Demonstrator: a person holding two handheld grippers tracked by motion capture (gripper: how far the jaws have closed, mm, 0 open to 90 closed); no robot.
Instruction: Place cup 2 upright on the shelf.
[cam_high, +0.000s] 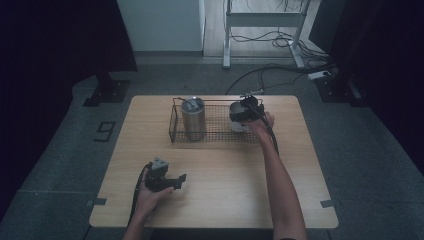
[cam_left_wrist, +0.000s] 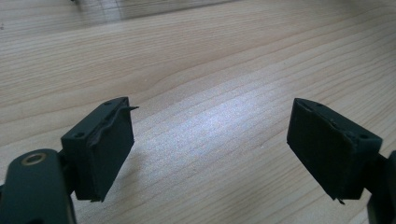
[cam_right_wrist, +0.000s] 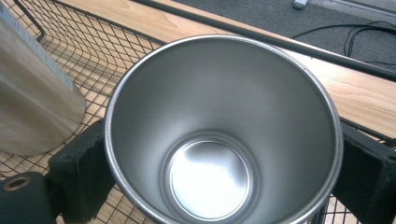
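The right tongs (cam_high: 246, 113) clamp the smooth, round brushed-steel cup (cam_right_wrist: 223, 135), one black pad pressing each side of its wall. The cup stands upright in the right end of the black wire-mesh basket (cam_high: 215, 131), at two o'clock on the pale wood-grain table (cam_high: 225, 190). A taller cylindrical steel tumbler (cam_high: 193, 119) stands well apart at the basket's left end, with open mesh between them. At seven o'clock the left tongs (cam_high: 172, 182) rest low over bare wood, flat black pads (cam_left_wrist: 111, 144) spread apart, gripping nothing. Broad free tabletop lies around them.
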